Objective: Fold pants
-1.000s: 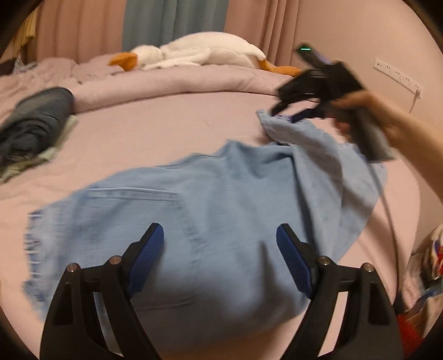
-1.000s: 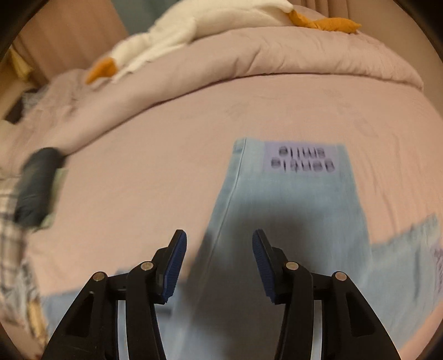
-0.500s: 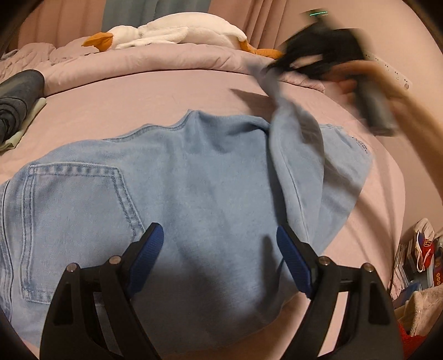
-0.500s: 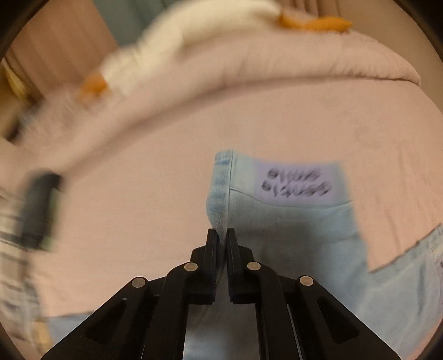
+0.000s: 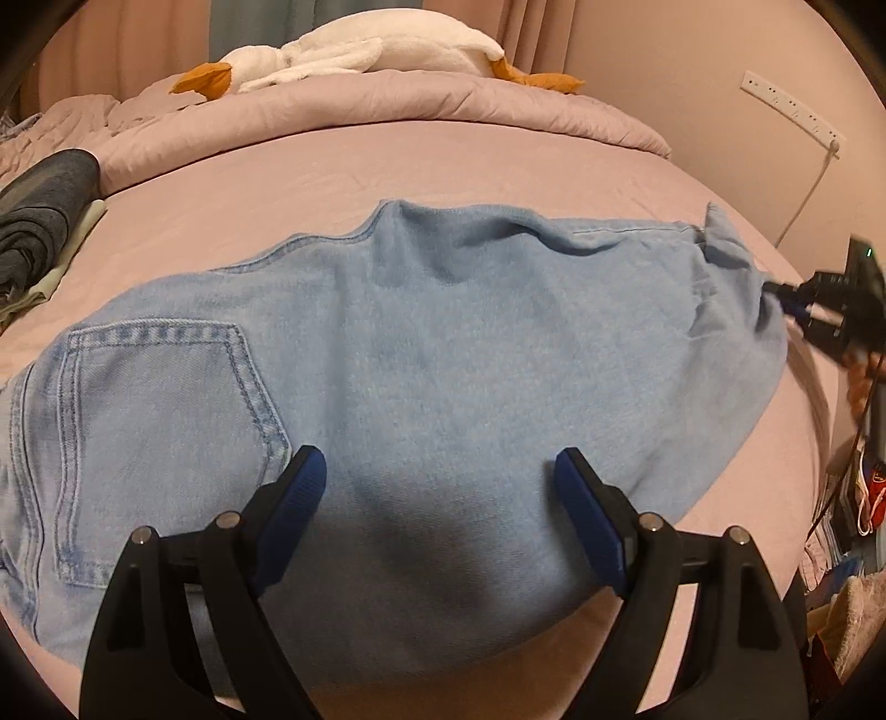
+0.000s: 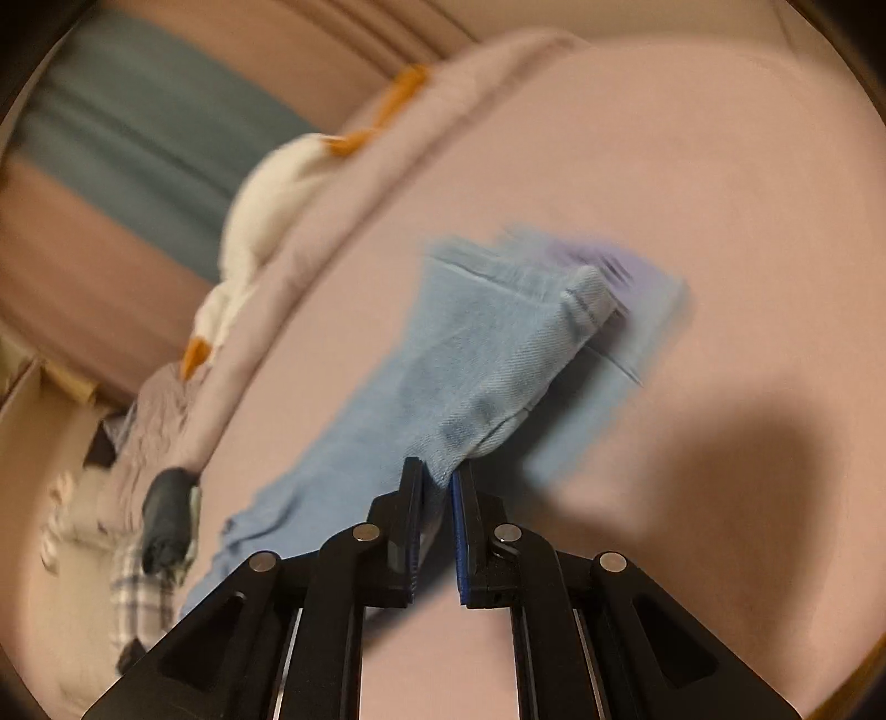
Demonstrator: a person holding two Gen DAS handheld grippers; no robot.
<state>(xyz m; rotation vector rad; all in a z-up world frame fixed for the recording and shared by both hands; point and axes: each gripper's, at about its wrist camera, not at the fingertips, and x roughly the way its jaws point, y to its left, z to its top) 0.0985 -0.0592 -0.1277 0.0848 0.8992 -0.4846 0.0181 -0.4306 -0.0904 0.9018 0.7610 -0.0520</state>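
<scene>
Now: pink bed (image 5: 498,160) | dark folded clothes (image 5: 39,221) at 9 o'clock | goose plush (image 5: 354,52) at 12 | pants (image 5: 443,354) spread mid-bed | left gripper (image 5: 437,493) wide above them | right gripper (image 6: 438,482) at 3, clamping pants' edge.

Your left tool (image 5: 437,487) hovers low with jaws spread wide; your right tool (image 6: 439,479), extended far right, is clamped on denim.
</scene>
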